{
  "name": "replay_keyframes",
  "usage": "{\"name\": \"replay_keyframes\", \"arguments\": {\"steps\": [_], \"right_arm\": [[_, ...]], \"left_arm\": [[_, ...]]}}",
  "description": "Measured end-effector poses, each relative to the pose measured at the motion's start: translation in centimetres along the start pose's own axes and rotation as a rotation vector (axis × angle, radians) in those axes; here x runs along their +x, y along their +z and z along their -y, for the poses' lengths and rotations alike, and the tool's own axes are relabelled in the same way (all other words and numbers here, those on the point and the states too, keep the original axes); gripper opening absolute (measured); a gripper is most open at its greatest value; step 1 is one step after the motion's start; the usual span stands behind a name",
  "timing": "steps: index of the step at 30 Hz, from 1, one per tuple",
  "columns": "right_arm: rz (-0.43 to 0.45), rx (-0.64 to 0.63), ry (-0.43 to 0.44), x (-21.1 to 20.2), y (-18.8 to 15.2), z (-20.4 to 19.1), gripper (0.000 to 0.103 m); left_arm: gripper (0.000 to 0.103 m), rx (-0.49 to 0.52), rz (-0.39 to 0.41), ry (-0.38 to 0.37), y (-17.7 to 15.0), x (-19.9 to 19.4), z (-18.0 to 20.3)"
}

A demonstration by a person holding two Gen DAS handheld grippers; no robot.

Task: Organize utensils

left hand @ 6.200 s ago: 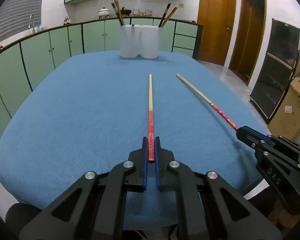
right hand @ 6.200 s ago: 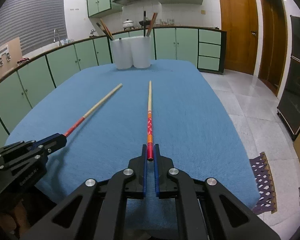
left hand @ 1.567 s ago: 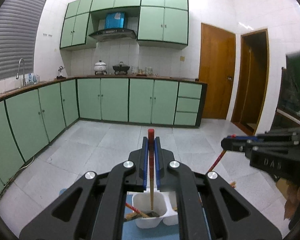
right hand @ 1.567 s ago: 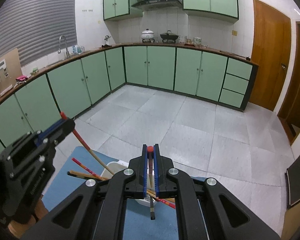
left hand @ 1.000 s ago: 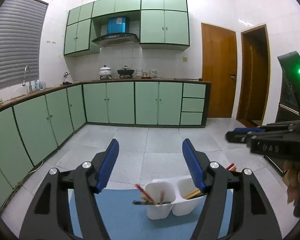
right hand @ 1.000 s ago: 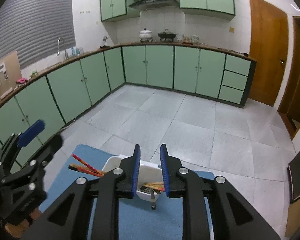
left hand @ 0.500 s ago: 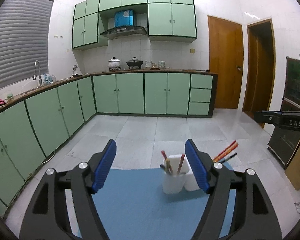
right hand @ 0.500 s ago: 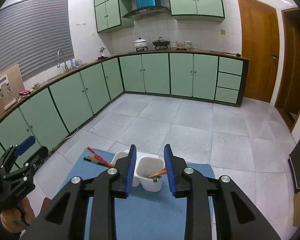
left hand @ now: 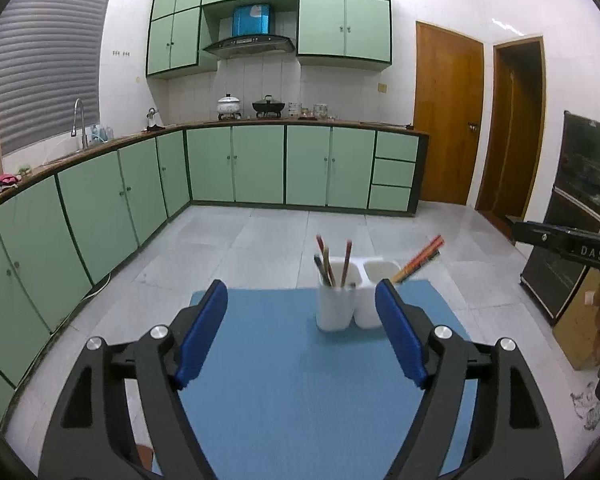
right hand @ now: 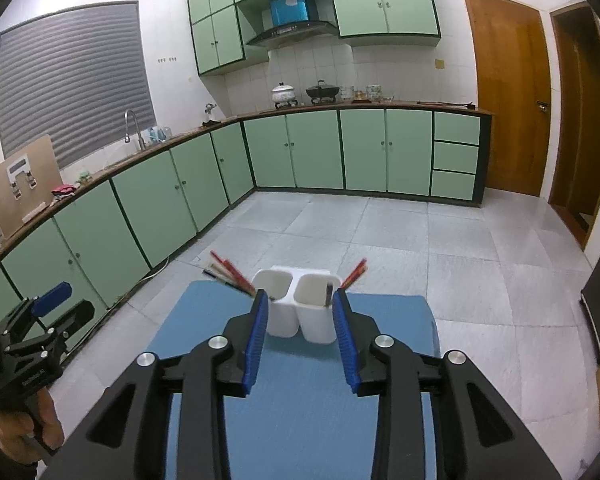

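Chopsticks (left hand: 332, 260) stand in white holder (left hand: 352, 300) | left gripper (left hand: 300, 336), right gripper (right hand: 300, 340): fingers spreading, empty | step: release done | next: find leftover utensils on worktop (left hand: 300, 392)

"DAS" in white letters, on the right tongs (left hand: 518, 232)

Black gripper (left hand: 300, 336), blue-padded jaws

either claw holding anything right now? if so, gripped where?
Nothing held. Left claw and right claw are both empty, jaws opening. The chopsticks stand in the white holder.
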State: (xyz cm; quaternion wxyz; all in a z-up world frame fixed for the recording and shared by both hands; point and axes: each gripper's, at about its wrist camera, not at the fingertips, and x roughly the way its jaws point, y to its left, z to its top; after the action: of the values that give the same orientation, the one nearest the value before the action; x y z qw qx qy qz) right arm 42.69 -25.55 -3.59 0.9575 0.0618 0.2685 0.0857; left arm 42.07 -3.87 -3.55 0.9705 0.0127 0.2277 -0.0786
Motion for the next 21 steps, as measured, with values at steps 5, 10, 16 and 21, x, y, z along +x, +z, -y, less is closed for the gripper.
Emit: {"name": "replay_keyframes", "arguments": {"steps": [5, 10, 16, 21], "right_arm": [[0.033, 0.0, -0.004, -3.4, -3.5, -0.4, 0.041], [0.11, -0.044, -0.042, -8.3, -7.7, -2.7, 0.056], [0.189, -0.083, -0.064, -14.4, -12.6, -5.7, 0.072], [0.193, -0.052, -0.054, -18.5, -16.4, -7.6, 0.083]], "left_arm": [[0.076, 0.0, -0.029, -0.006, -2.9, -3.4, 0.2], [0.085, -0.017, -0.042, -0.001, -5.3, -7.0, 0.3], [0.089, -0.035, -0.016, 0.026, -8.5, -13.1, 0.7], [0.091, -0.019, -0.009, 0.04, -10.8, -17.7, 1.6]]}}
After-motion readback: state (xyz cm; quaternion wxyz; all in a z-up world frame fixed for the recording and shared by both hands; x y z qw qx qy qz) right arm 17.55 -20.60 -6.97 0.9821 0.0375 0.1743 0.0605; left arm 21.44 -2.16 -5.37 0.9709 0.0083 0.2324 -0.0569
